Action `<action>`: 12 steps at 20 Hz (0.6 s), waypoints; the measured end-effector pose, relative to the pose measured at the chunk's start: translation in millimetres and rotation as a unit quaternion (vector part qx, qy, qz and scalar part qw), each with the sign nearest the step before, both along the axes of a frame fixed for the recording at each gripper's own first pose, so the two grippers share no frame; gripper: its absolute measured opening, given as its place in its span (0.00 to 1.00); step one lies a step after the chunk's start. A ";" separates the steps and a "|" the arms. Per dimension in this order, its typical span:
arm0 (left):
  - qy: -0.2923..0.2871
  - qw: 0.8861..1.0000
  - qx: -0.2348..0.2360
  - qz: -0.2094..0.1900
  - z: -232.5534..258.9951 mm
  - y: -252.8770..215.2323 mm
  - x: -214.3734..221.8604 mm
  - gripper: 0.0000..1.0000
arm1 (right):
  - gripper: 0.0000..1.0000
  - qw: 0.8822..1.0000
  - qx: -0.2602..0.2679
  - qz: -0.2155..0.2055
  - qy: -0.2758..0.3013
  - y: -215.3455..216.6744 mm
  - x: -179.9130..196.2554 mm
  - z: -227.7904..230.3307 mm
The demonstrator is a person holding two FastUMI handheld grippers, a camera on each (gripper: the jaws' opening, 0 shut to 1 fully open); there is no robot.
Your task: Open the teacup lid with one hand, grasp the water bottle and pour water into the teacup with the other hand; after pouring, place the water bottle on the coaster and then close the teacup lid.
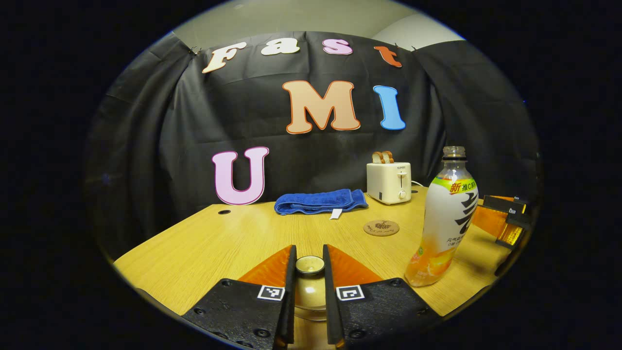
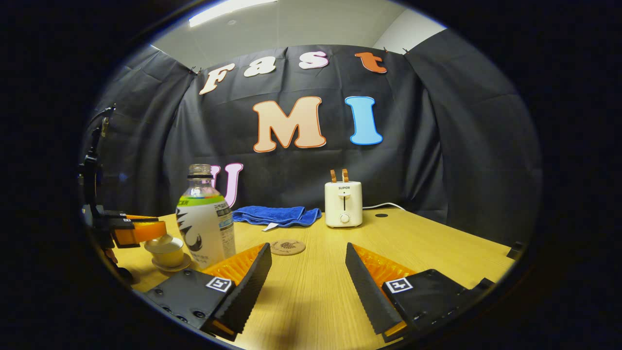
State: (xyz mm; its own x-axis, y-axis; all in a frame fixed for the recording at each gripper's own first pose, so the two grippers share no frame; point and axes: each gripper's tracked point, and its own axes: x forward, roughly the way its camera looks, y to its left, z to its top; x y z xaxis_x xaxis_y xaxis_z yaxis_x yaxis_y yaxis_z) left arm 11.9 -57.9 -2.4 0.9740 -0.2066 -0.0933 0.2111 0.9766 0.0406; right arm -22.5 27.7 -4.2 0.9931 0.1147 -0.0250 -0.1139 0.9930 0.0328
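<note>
The left claw (image 1: 309, 272) pinches the small round knob of the teacup lid (image 1: 310, 265) between its fingers, likely to lift it. The wooden table (image 1: 218, 248) carries the rest. The right claw (image 2: 307, 272) hangs spread over bare wood, just beside the uncapped plastic bottle (image 2: 206, 221). The pale teacup (image 2: 166, 252) sits on its saucer. The round coaster (image 2: 287, 247) waits for the bottle.

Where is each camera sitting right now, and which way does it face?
Left gripper view: rides the left claw, low over the table, facing the back cloth; its fingers close on the teacup lid.
Right gripper view: rides the right claw, open over bare table, facing the same cloth.
Shared: water bottle, coaster, blue towel, toaster.
</note>
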 end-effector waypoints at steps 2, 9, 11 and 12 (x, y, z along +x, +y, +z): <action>-0.004 1.000 0.000 0.005 3.3 3.5 -1.6 0.24 | 1.00 1.000 0.005 0.016 0.008 8.5 -9.1 -2.4; -0.007 1.000 -0.015 0.022 9.9 18.8 -5.1 0.24 | 0.98 0.998 0.016 0.067 0.013 37.5 -30.7 -1.2; -0.010 1.000 -0.016 0.024 12.3 22.0 -6.6 0.24 | 0.97 0.996 0.017 0.086 0.017 50.9 -34.9 -2.4; -0.012 0.999 -0.016 0.025 12.9 22.6 -6.9 0.24 | 0.95 0.995 0.015 0.094 0.017 56.3 -35.1 -3.2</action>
State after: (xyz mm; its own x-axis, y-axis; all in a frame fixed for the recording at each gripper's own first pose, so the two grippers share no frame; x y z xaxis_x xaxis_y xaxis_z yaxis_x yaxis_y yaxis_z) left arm 5.0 -35.4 10.5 0.9850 -0.1601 -0.0646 0.1614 0.9868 0.0144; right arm -57.7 84.0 -7.3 0.9526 0.2995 -0.0525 -0.2958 0.9528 0.0690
